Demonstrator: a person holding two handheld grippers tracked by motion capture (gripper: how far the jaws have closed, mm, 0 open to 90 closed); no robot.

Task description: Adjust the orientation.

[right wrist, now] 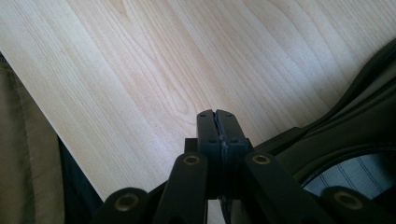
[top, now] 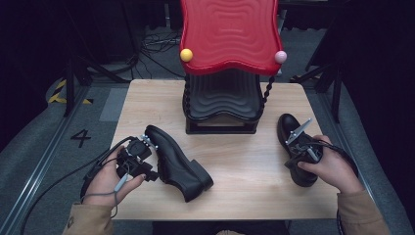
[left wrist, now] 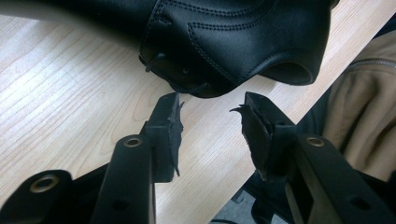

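Observation:
Two black leather shoes lie on the wooden table (top: 244, 176). The left shoe (top: 177, 162) rests slantwise, toe toward the far left. My left gripper (top: 151, 166) is beside it, open. In the left gripper view the shoe (left wrist: 233, 42) lies just past the fingertips, and the gap of the left gripper (left wrist: 210, 109) holds nothing. The right shoe (top: 289, 126) stands at the table's right. My right gripper (top: 296, 159) hovers over its heel end. In the right gripper view the right gripper (right wrist: 215, 114) is shut over bare wood, with the shoe's opening (right wrist: 359, 163) to its right.
A red wavy rack (top: 230, 34) with a black lower shelf (top: 222, 98) stands at the table's far middle, with a yellow ball (top: 186, 55) and a pink ball (top: 280, 57) on its corners. Cables (top: 58, 183) trail off the left edge.

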